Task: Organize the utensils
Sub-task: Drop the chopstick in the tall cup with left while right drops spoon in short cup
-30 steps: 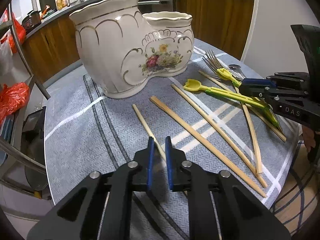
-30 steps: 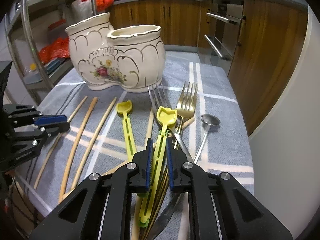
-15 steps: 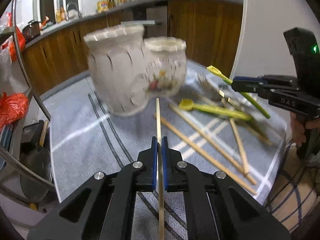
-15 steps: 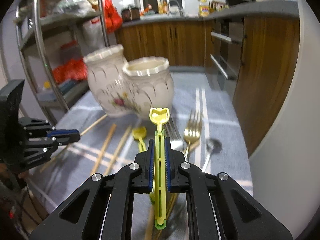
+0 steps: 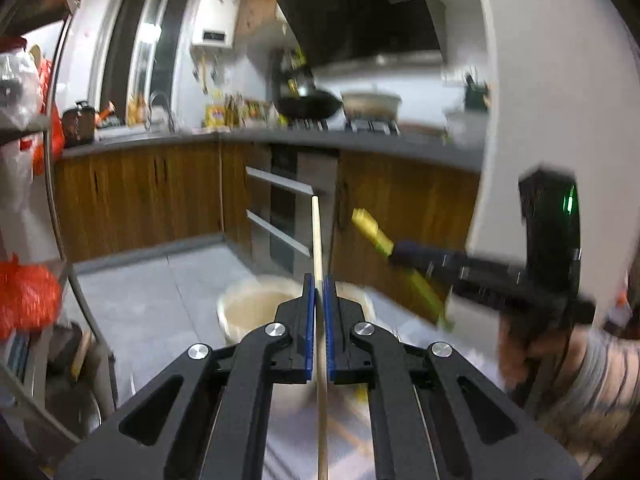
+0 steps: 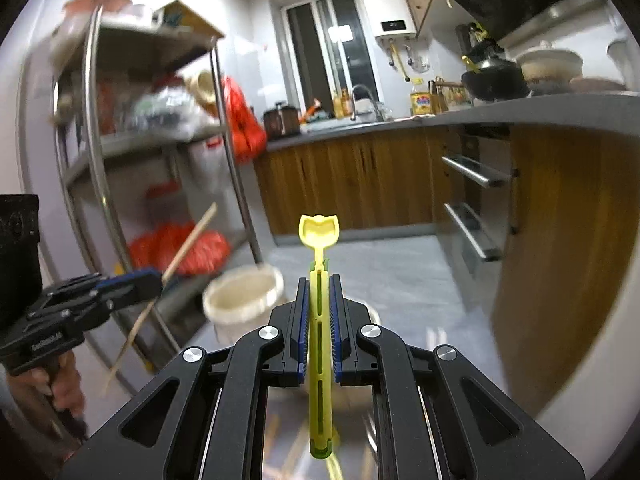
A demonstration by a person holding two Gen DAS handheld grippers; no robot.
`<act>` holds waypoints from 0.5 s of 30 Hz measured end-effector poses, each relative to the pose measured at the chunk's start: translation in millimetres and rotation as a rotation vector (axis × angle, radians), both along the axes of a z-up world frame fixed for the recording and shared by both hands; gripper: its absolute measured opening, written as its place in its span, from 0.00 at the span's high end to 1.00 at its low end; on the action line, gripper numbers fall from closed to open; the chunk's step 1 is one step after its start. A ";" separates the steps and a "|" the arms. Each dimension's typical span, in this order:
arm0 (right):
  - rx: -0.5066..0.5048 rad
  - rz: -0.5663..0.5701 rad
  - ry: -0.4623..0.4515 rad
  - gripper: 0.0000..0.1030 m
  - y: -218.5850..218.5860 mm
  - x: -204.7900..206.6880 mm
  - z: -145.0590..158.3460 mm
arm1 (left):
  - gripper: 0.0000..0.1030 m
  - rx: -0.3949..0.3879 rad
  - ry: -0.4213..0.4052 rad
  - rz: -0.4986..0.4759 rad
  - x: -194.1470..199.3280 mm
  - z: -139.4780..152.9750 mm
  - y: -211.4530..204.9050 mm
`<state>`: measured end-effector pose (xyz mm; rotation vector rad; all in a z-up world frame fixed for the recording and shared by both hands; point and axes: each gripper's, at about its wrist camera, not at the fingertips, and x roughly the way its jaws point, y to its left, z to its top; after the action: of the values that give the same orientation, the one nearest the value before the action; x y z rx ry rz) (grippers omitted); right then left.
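Up above the cream holder, the left claw is clamped on a wooden chopstick and the right claw on a yellow utensil (both items stick out forward, clear of the blurred surface below).

You stood in a home kitchen. Wooden cabinets ran under a grey countertop, with a sink tap by the window. A wok and a pot sat on the stove, a wall-mounted water heater hung above, and a metal shelf rack held bags.
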<state>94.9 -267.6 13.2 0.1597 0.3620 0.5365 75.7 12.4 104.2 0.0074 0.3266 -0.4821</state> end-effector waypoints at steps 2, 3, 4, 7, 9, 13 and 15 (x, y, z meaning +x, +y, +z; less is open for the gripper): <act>0.063 0.000 0.019 0.90 0.0 17.8 0.9 | 0.96 -0.033 -0.025 0.007 21.8 11.0 -1.8; 0.100 -0.001 0.037 0.90 -1.0 29.4 -0.6 | 0.96 -0.040 -0.032 0.015 30.7 13.3 -4.2; 0.135 -0.004 0.058 0.90 -2.0 40.5 -3.0 | 0.96 -0.049 -0.035 0.019 38.5 14.4 -5.3; 0.183 -0.024 0.085 0.90 -0.7 61.7 -9.9 | 0.96 -0.083 -0.045 0.065 73.7 11.5 -8.6; 0.183 -0.041 0.085 0.90 2.9 72.3 -14.4 | 0.96 -0.079 -0.059 0.100 86.4 9.3 -10.8; 0.147 -0.071 0.087 0.90 15.4 87.0 -26.1 | 0.96 -0.043 -0.104 0.165 105.9 1.5 -18.9; 0.114 -0.089 0.067 0.90 24.5 87.8 -29.6 | 0.96 -0.026 -0.126 0.200 112.7 -5.8 -20.2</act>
<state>182.6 -243.2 -16.4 0.3028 0.3875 0.4649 188.4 -7.9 98.4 -0.0200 0.1952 -0.2860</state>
